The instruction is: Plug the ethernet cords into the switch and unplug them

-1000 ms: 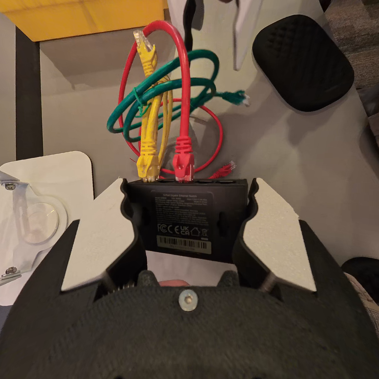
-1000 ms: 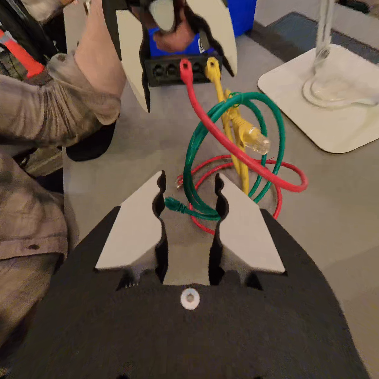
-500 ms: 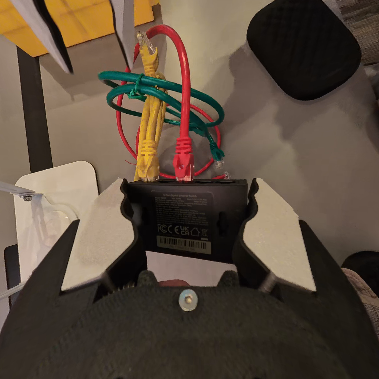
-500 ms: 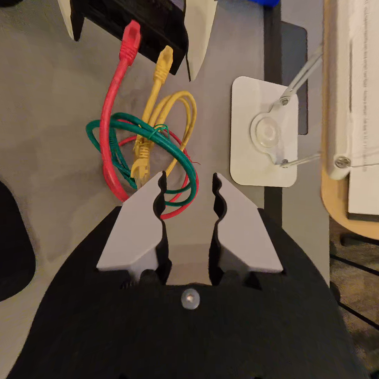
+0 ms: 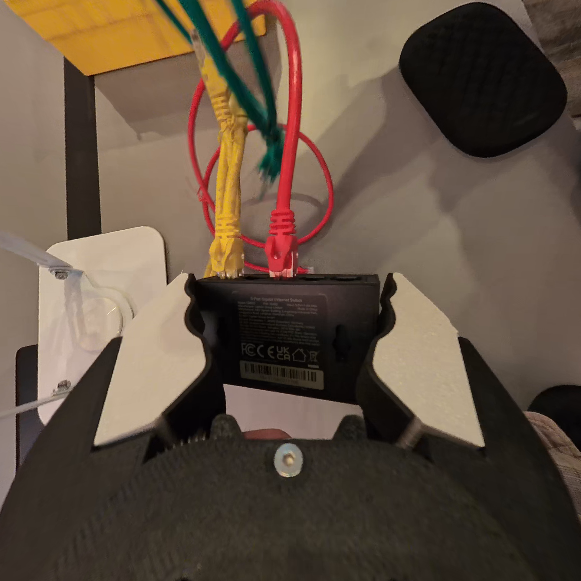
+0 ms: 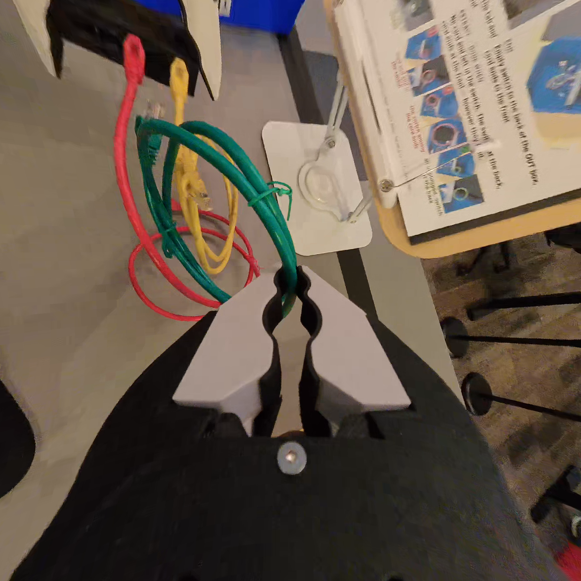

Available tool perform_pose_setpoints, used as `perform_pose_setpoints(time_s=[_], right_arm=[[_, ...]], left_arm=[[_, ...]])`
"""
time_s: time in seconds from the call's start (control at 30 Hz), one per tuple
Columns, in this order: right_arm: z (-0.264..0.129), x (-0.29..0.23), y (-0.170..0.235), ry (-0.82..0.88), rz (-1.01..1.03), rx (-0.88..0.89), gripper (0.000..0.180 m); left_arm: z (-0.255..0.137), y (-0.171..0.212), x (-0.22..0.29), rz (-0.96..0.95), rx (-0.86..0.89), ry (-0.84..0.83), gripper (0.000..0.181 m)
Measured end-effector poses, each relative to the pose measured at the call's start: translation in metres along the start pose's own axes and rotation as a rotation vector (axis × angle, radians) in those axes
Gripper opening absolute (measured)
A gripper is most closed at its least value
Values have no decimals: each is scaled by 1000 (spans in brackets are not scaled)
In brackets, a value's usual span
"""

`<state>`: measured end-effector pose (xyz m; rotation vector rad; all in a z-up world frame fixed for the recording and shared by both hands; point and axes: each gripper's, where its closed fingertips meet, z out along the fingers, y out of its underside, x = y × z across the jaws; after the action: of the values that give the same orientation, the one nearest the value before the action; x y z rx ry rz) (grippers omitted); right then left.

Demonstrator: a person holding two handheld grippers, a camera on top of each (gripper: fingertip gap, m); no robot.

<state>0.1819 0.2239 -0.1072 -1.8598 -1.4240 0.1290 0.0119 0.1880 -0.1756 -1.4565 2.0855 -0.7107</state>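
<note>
My left gripper (image 5: 287, 278) is shut on the black ethernet switch (image 5: 283, 333) and holds it above the table, underside label up. A yellow cord (image 5: 227, 251) and a red cord (image 5: 281, 248) are plugged into its ports. The green cord (image 5: 248, 88) hangs blurred above them, its free plug (image 5: 268, 163) dangling short of the switch. In the right wrist view my right gripper (image 6: 290, 281) is shut on the green cord's coiled loop (image 6: 267, 207) and lifts it. The switch (image 6: 125, 41) shows at top left with the red plug (image 6: 133, 59) and yellow plug (image 6: 179, 78) in it.
A white stand base with a clear clamp (image 5: 94, 301) sits left of the switch, also in the right wrist view (image 6: 317, 188). A black pad (image 5: 481, 78) lies far right. A yellow surface (image 5: 119, 31) is at the top. An instruction board (image 6: 456, 110) stands right. The tips of one gripper are about 20 cm away from the tips of the other.
My right gripper has closed on the green cord's coil and lifted it off the table. The green plug now dangles near the switch ports. The left gripper still holds the switch.
</note>
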Motion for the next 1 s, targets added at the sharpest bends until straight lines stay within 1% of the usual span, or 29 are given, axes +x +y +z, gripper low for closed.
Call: perform_pose_setpoints(time_s=[0.07,0.1,0.13,0.2,0.3,0.33,0.4,0.47,0.57,0.7,0.83,1.0], right_arm=[[-23,7,-4,28,61,78,2],[-34,12,-11,44,114,147,1],[-41,13,-13,47,164,175,2],[-49,26,-11,127,245,183,2],[-74,46,-21,197,403,352,2],[-80,49,-21,202,429,380,1],[-90,56,-16,263,426,372,2],[-100,56,-16,273,418,384,2],[-122,59,-6,323,412,358,2],[-153,67,25,406,411,286,2],[-177,76,79,488,478,179,2],[-186,78,150,541,624,102,2]], left_arm=[[-1,8,-6,-21,-29,-24,109],[0,12,-7,-27,-38,-27,109],[1,12,-7,-32,-32,-24,109],[4,12,-8,-35,-40,-19,109],[11,17,-7,-39,-75,-11,109],[12,17,-7,-37,-71,-6,109],[12,15,-6,-34,-65,-4,109],[9,14,-6,-31,-62,-10,109],[6,12,-5,-28,-45,-12,109],[3,6,-3,-18,-12,0,109],[6,5,-1,-13,-20,7,109],[10,4,1,-10,-31,11,109]])
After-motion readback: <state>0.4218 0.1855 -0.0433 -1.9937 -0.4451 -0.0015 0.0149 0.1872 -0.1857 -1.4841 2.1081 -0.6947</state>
